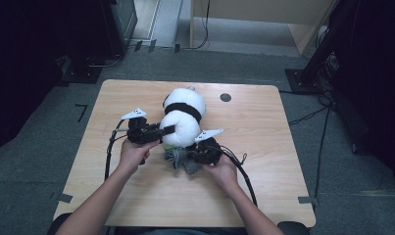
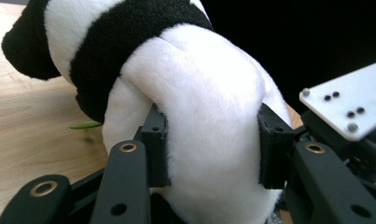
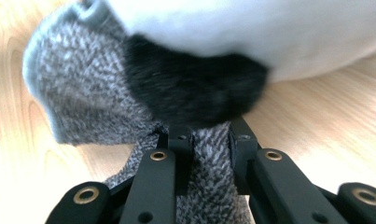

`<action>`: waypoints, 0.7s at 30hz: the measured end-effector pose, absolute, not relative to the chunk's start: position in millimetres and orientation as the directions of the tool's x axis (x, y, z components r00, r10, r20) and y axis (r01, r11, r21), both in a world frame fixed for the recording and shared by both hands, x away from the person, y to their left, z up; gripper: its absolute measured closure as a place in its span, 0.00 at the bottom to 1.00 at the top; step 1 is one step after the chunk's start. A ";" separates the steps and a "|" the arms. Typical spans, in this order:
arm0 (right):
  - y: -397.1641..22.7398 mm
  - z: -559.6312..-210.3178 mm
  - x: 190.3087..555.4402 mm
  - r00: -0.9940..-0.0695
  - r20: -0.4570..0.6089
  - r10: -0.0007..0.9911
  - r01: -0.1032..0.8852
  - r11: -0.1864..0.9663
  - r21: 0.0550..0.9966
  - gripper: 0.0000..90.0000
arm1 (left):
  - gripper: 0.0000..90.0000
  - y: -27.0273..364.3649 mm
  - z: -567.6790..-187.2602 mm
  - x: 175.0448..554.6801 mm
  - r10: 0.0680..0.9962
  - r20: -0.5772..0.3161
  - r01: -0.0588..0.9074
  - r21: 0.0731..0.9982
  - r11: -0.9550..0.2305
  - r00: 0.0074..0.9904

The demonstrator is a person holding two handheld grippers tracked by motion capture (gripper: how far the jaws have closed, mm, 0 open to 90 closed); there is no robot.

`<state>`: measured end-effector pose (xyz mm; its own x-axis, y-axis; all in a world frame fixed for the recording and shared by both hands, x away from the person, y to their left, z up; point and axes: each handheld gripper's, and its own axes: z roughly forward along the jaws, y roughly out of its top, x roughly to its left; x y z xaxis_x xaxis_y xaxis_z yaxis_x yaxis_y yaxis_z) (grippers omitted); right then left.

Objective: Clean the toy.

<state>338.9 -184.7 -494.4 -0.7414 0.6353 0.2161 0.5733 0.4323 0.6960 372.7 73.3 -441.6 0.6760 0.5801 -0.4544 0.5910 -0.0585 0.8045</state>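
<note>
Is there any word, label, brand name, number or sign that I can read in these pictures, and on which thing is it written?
There is no readable text in these pictures.
Plush panda: no tag or label in sight.
Grey knitted sock: only the weave, no print.
Left gripper, right gripper: plain black jaws, unmarked.
Table: bare wood.

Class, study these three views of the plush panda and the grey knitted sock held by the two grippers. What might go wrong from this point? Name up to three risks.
1. The left gripper squeezes soft white plush on the panda; the fur may slip out if pulled hard.
2. The right gripper pinches only a narrow fold of the grey sock, so the knit may stretch or pull free.
3. The sock sits near the table's front, so a slip may drag it toward the edge.
</note>
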 end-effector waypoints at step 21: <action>-185.1 -440.9 310.0 -0.866 0.127 0.484 0.347 0.398 0.849 0.85 | 0.61 78.2 -445.6 377.4 0.626 -0.431 0.588 0.807 -0.054 0.650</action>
<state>310.0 -185.1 -440.9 -0.8660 0.4835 0.1274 0.3473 0.3983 0.8490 377.4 78.2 -445.6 0.6501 0.6256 -0.4313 0.5877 -0.0541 0.8073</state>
